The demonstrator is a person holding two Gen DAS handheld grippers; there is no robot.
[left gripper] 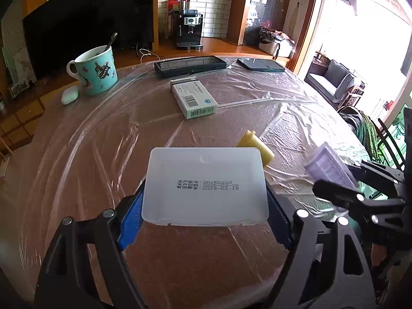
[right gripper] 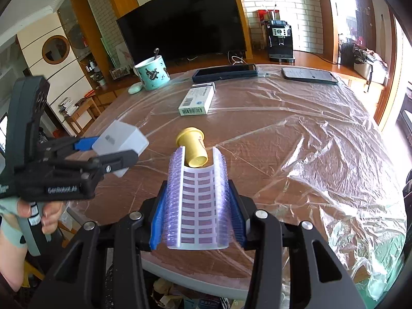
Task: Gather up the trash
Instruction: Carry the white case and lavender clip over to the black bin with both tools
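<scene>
— What's under you?

— A round worktop (right gripper: 296,134) wrapped in crinkled clear film. My left claw (left gripper: 206,206) is closed on a white plastic box (left gripper: 206,185), held above the near edge; my right claw (right gripper: 197,206) pinches a purple blister sheet (right gripper: 197,200), bowed between the pads. A yellow cup (right gripper: 193,149) lies tipped on the film just past it.

— And further off?

— A carton (right gripper: 197,100) mid-worktop, a teal mug (right gripper: 152,73) at the far-left edge, two dark flat devices along the far edge — then a television (right gripper: 185,25) and a coffee machine (right gripper: 279,38) against white brick.
</scene>
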